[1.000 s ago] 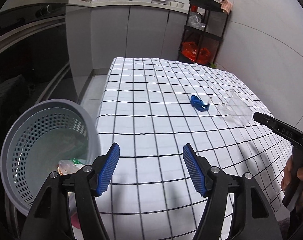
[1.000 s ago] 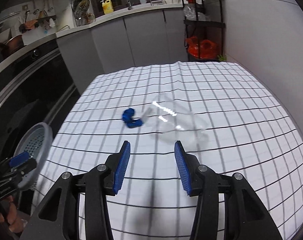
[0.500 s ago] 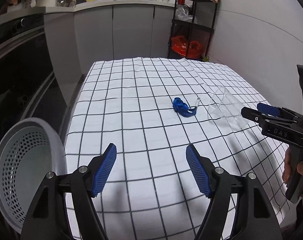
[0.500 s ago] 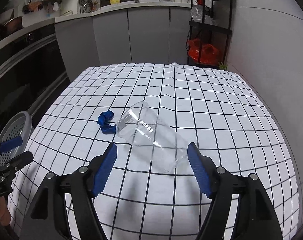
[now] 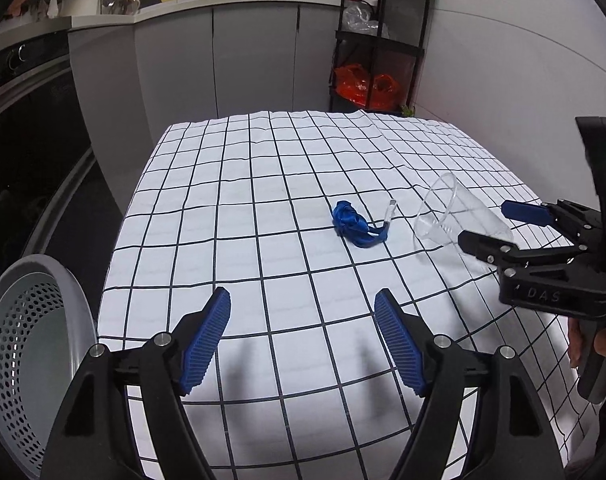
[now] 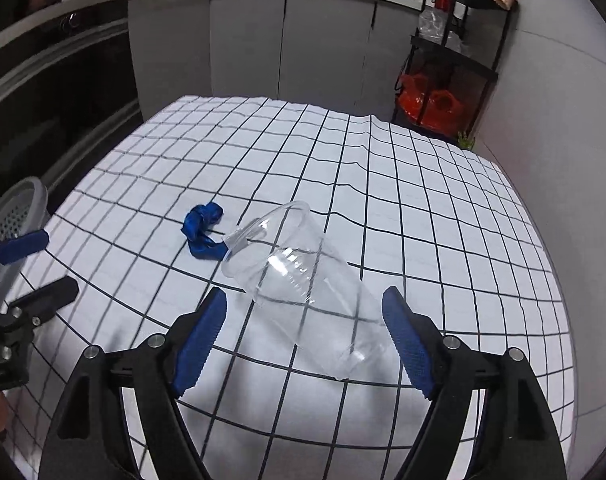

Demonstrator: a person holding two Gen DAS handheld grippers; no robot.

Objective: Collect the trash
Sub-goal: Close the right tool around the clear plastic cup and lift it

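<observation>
A clear plastic cup (image 6: 299, 276) lies on its side on the checked tablecloth (image 6: 423, 208), its base between the open fingers of my right gripper (image 6: 305, 336). It also shows in the left wrist view (image 5: 455, 216). A crumpled blue wrapper (image 6: 203, 230) with a short clear straw lies just left of the cup's mouth; in the left wrist view the wrapper (image 5: 353, 222) lies ahead. My left gripper (image 5: 303, 338) is open and empty over the table's near left part. The right gripper (image 5: 503, 228) shows open at the right.
A grey perforated waste basket (image 5: 31, 344) stands off the table's left edge; it also shows in the right wrist view (image 6: 15, 216). Grey cabinets (image 5: 255, 60) lie beyond the table. A black shelf rack (image 5: 379, 44) with orange bags stands at the back right by the wall.
My left gripper has swung right, away from the basket and over the table. My right gripper has opened wider and moved forward, so the cup now lies between its fingers.
</observation>
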